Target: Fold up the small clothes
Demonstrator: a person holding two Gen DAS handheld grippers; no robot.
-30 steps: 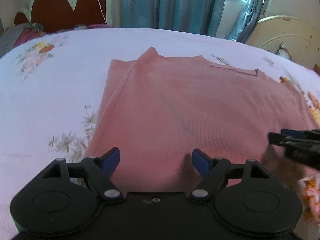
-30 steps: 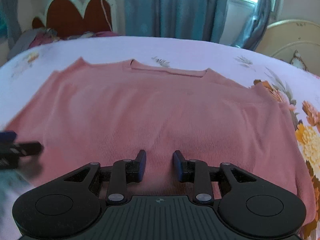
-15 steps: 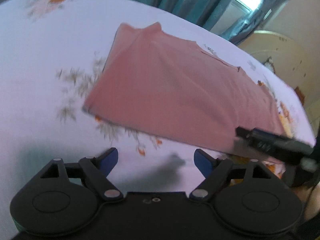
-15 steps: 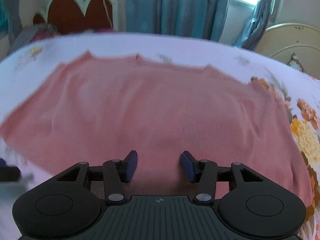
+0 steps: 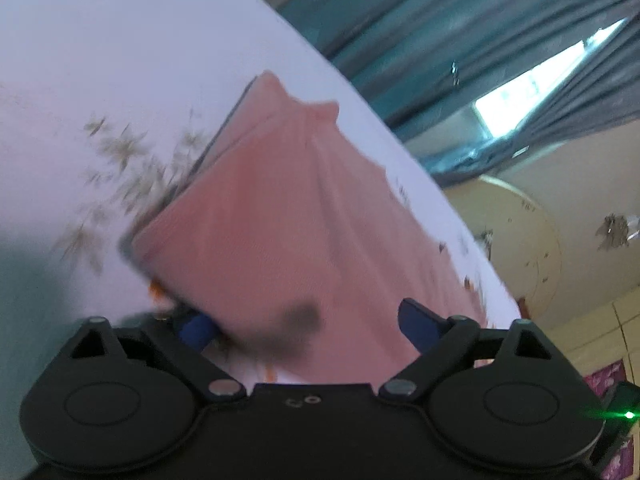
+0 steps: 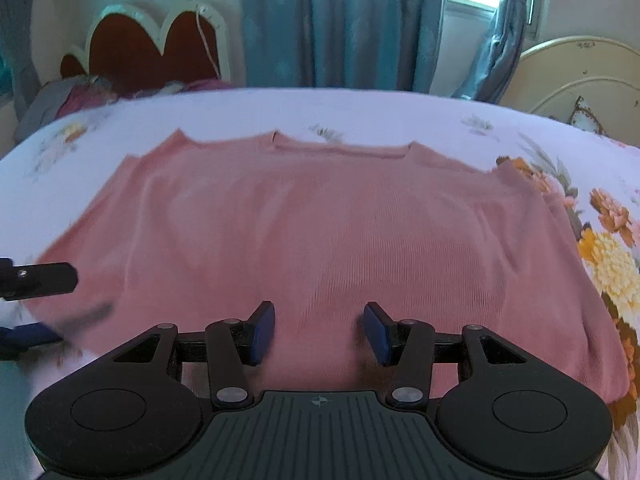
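Note:
A pink knit sweater (image 6: 320, 224) lies flat on the bed, neckline at the far side. My right gripper (image 6: 320, 322) hovers over the middle of the near hem, open, its pads apart from the cloth beneath. My left gripper (image 5: 308, 326) is rolled to one side at the sweater's (image 5: 280, 216) near left corner. Its jaws are opening wide with the blurred hem corner between them and no pad pressing on it. The right wrist view also shows the left gripper (image 6: 44, 306) at the left edge, one finger above the hem and one below.
The white sheet with flower prints (image 6: 612, 256) covers the bed. A red and white headboard (image 6: 156, 48) and a heap of clothes (image 6: 80, 96) are at the far left. Blue curtains (image 6: 340, 20) hang behind, and a cream footboard (image 6: 580, 76) stands at the right.
The left gripper rolled, dropped to the sweater's near left corner and spread its jaws wider. The right gripper stayed over the hem and its jaws widened.

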